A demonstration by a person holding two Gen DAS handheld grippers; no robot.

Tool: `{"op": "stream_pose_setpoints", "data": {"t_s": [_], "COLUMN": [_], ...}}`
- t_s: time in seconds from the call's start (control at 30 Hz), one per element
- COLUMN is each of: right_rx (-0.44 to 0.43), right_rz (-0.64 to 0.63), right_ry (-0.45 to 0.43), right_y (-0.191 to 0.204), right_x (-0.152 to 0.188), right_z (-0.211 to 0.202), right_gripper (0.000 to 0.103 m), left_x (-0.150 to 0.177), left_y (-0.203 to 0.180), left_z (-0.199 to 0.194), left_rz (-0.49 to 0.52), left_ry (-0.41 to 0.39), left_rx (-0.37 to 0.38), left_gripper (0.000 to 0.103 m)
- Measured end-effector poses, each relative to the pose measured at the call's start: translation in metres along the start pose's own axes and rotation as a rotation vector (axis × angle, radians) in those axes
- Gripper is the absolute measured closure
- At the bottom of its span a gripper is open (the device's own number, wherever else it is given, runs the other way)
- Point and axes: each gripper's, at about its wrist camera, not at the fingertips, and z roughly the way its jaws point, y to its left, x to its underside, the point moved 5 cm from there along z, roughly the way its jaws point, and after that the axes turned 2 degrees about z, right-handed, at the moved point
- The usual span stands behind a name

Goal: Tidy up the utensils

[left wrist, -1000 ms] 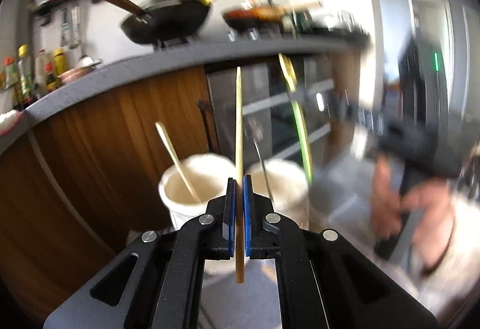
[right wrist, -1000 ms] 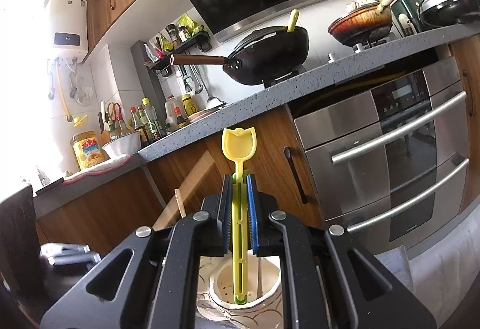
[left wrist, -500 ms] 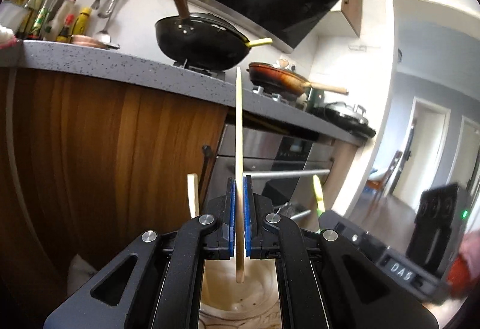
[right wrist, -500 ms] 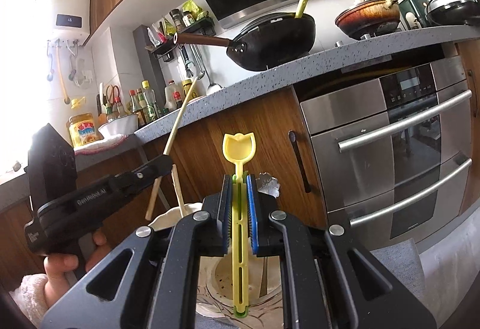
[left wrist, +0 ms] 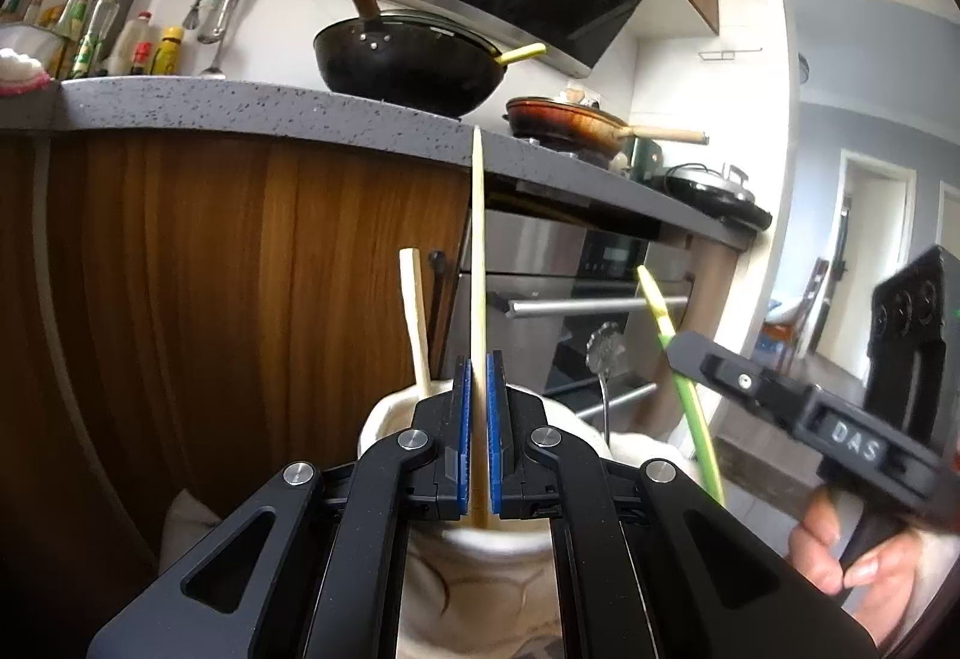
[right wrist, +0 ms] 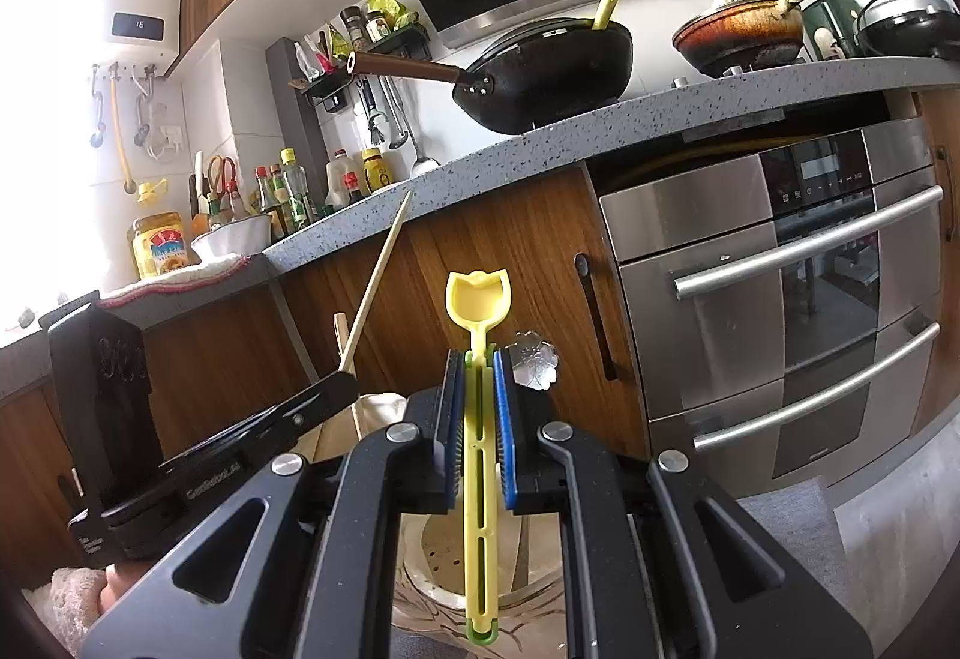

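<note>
left claw (left wrist: pixel 478 434) pinched on a chopstick (left wrist: pixel 477 263), blue pads pressed flat against it on both sides; stick upright, top rising well above the claw, lower end poking just below the pads over the mouth of a cream holder (left wrist: pixel 480 557). second chopstick (left wrist: pixel 415 323) already standing in that holder, just left of the claw and leaning a little. metal spoon (left wrist: pixel 605 359) upright to the right of the claw, its foot hidden, probably in a second holder behind.

right claw (right wrist: pixel 478 434) clamped on a yellow spoon (right wrist: pixel 478 299), bowl end up above the pads, green-backed handle running down between them with its tip inside a holder (right wrist: pixel 438 581) directly below; perforated bottom visible there. flower-headed metal spoon (right wrist: pixel 536 362) just right of and behind the claw.

seen from the right claw, left claw (right wrist: pixel 336 389) close on the left, its chopstick (right wrist: pixel 381 272) slanting up and away. seen from the left claw, right claw (left wrist: pixel 690 353) near on the right, the green-and-yellow handle (left wrist: pixel 690 401) slanting through it, and a hand (left wrist: pixel 852 551) on its grip.

behind both claws, grey desk (right wrist: pixel 660 119) edge with a wok (right wrist: pixel 540 71) on it.
</note>
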Motion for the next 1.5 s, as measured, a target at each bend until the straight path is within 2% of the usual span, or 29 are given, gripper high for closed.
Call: {"op": "stream_pose_setpoints", "data": {"t_s": [0.43, 0.5, 0.57, 0.67, 0.73, 0.83, 0.9, 1.0, 1.03, 1.1, 1.2, 1.37, 1.5], "right_rx": [0.033, 0.033, 0.03, 0.023, 0.022, 0.019, 0.018, 0.017, 0.022, 0.027, 0.041, 0.058, 0.086], "right_rz": [-0.064, -0.077, -0.082, -0.078, -0.074, -0.068, -0.069, -0.077, -0.084, -0.096, -0.107, -0.07, -0.033], "right_ry": [0.052, 0.06, 0.065, 0.059, 0.051, 0.039, 0.031, 0.02, 0.016, 0.01, -0.002, -0.044, -0.069], "right_y": [0.006, 0.008, 0.008, 0.008, 0.008, 0.008, 0.008, 0.011, 0.012, 0.014, 0.016, 0.009, 0.001], "right_x": [0.011, 0.013, 0.014, 0.013, 0.012, 0.008, 0.006, 0.002, 0.0, -0.002, -0.008, -0.019, -0.024], "right_z": [0.008, 0.008, 0.009, 0.008, 0.006, 0.002, -0.001, -0.007, -0.01, -0.014, -0.028, -0.057, -0.078], "right_gripper": [0.093, 0.093, 0.091, 0.077, 0.074, 0.063, 0.054, 0.045, 0.043, 0.032, 0.022, 0.006, 0.005], "left_x": [0.01, 0.009, 0.007, 0.005, 0.004, 0.001, -0.001, -0.004, -0.004, -0.003, 0.001, 0.012, 0.028], "left_y": [0.001, 0.002, 0.002, 0.002, 0.003, 0.002, 0.003, 0.004, 0.004, 0.005, 0.004, 0.002, -0.002], "left_z": [-0.027, -0.029, -0.031, -0.035, -0.037, -0.041, -0.045, -0.052, -0.053, -0.057, -0.065, -0.083, -0.09], "left_rz": [0.024, 0.021, 0.029, 0.031, 0.026, 0.026, 0.029, 0.025, 0.024, 0.022, 0.018, 0.016, 0.006], "left_ry": [0.02, 0.017, 0.008, -0.005, -0.015, -0.027, -0.039, -0.06, -0.062, -0.063, -0.061, -0.051, -0.007], "left_rx": [-0.07, -0.08, -0.088, -0.091, -0.093, -0.099, -0.112, -0.127, -0.133, -0.148, -0.164, -0.191, -0.199], "left_gripper": [0.097, 0.087, 0.083, 0.073, 0.065, 0.053, 0.038, 0.026, 0.024, 0.018, 0.012, 0.008, 0.007]}}
